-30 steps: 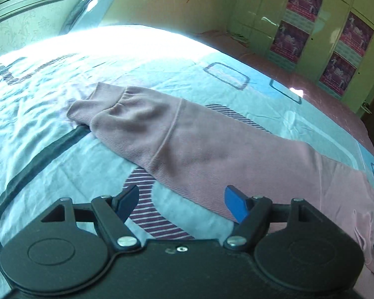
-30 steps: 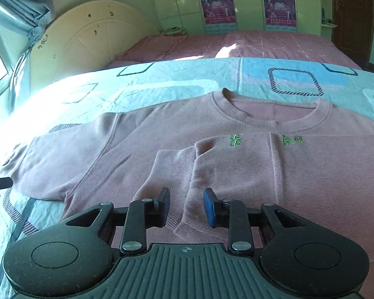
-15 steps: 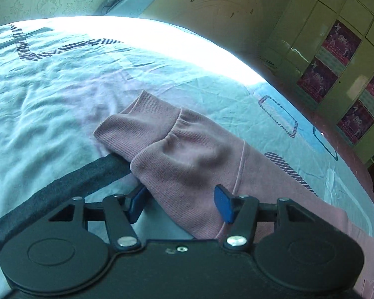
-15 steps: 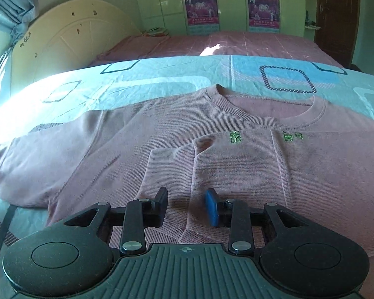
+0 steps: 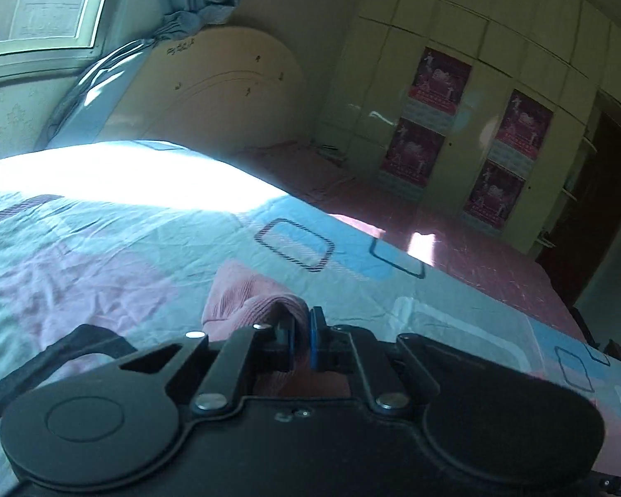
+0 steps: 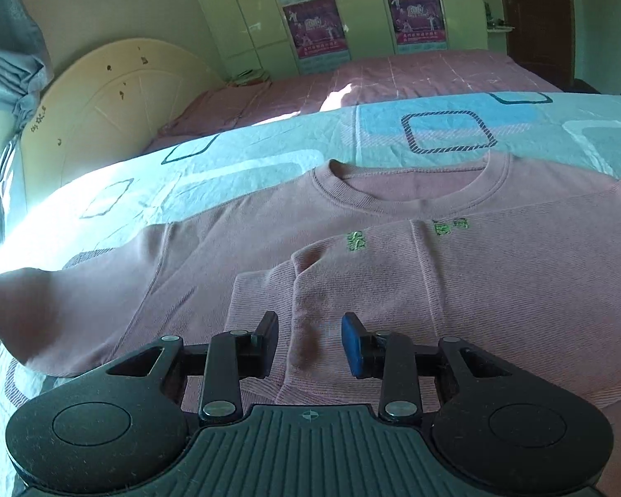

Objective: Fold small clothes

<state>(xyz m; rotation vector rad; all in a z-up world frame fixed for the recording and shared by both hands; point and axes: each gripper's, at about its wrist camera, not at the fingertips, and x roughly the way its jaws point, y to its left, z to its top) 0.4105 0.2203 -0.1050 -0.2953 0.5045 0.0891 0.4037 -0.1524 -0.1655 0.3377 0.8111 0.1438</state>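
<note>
A small pink sweater lies face up on the bed, neckline away from me, with one sleeve folded across its chest. My left gripper is shut on the cuff of the other sleeve, which bunches up between the fingers. In the right wrist view that sleeve is raised off the bed at the far left. My right gripper is open and empty, just above the folded sleeve near the sweater's lower part.
The bed has a light blue sheet with square patterns and pink patches. A cream headboard stands behind it. A second bed with a pink cover and green wardrobes with posters lie beyond.
My left gripper moved onto the sleeve cuff, closed on it and lifted it. My right gripper stayed open over the folded sleeve, its jaws a little wider.
</note>
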